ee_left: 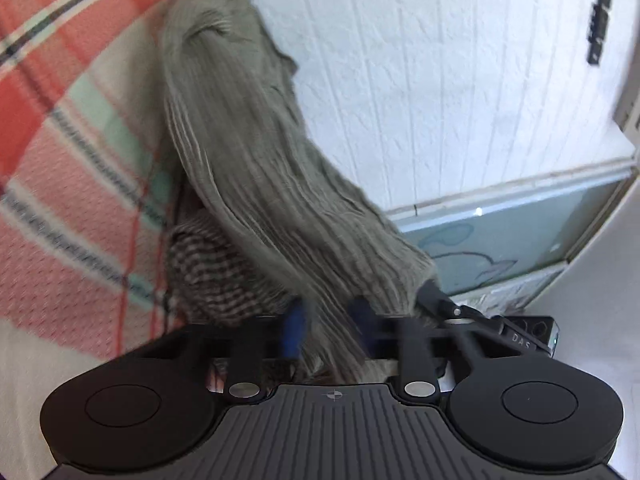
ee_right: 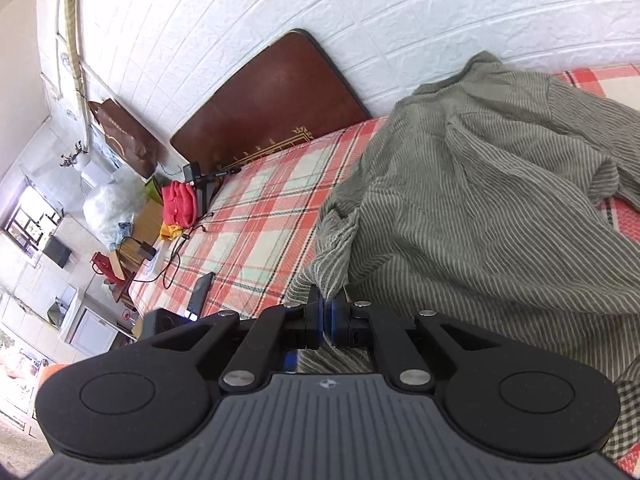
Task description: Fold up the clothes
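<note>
Left wrist view: left tongs gripping a bunched fold of the grey striped shirt, blue pads blurred and pressing in on the cloth from both sides. Shirt stretching away ahead of the tongs in a taut rope, trailing toward the checked bedsheet off to the left. A darker striped cloth lying just under and left of the tongs. White brick wall filling the space ahead and right.

Right wrist view: right tongs pinched tight together on an edge of the same shirt, a small peak of fabric poking up between the pads. Bulk of the shirt spreading ahead and to the right, rumpled, resting on the bed. A brown board leaning on the wall well ahead and left; a phone lying on the sheet just left of the tongs.

Judging the step: gathering two holds on the shirt, lifting it for spreading before any fold. Next move probably calling for drawing both tongs apart to pull the cloth flat, then laying it smooth on the bed, keeping both grips firm against slipping.
</note>
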A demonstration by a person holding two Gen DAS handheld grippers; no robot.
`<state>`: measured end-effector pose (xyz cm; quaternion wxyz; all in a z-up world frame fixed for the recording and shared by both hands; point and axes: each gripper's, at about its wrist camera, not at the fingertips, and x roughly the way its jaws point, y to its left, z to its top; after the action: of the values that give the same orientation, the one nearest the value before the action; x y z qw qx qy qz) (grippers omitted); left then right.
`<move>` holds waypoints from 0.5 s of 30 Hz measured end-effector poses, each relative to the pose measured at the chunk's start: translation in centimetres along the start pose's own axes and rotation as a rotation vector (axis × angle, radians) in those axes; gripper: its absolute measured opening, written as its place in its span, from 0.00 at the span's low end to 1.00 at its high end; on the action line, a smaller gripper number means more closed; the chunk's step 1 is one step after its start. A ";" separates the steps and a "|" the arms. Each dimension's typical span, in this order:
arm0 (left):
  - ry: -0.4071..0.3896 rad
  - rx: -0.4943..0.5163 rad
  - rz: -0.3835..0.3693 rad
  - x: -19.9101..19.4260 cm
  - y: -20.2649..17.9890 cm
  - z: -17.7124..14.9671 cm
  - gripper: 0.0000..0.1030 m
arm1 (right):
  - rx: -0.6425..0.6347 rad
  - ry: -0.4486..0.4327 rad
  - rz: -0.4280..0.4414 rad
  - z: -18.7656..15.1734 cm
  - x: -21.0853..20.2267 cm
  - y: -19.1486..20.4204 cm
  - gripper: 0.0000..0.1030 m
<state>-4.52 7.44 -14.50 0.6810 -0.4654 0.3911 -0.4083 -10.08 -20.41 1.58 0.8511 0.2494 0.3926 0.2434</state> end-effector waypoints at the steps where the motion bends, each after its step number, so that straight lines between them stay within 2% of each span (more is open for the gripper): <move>1: -0.001 0.019 0.005 0.2 -0.4 0.1 0.13 | 0.005 0.002 -0.001 -0.1 0.0 -0.1 0.04; 2: -0.006 0.036 0.010 0.1 -0.7 0.2 0.03 | 0.010 0.003 -0.001 -0.1 0.1 -0.3 0.04; 3: -0.015 0.048 0.015 -0.2 -1.0 0.3 0.00 | 0.014 0.004 -0.003 -0.2 0.1 -0.5 0.04; 6: -0.057 0.100 0.039 -1.8 -2.1 0.8 0.00 | 0.015 0.018 -0.021 -0.6 0.2 -0.5 0.05; 9: -0.099 0.223 0.114 -4.6 -4.5 2.3 0.00 | 0.009 0.083 -0.012 -1.1 1.4 0.0 0.06; 13: -0.158 0.399 0.278 -8.7 -8.4 5.1 0.00 | -0.032 0.200 0.122 -1.9 5.4 2.8 0.06; 15: -0.191 0.474 0.351 -10.9 -10.5 6.1 0.00 | -0.067 0.248 0.231 -2.2 7.9 5.1 0.06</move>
<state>-4.95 16.98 -1.23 0.8645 -0.2551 0.2935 -0.3185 -8.38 -11.23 -0.86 0.7704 0.2325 0.4550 0.3814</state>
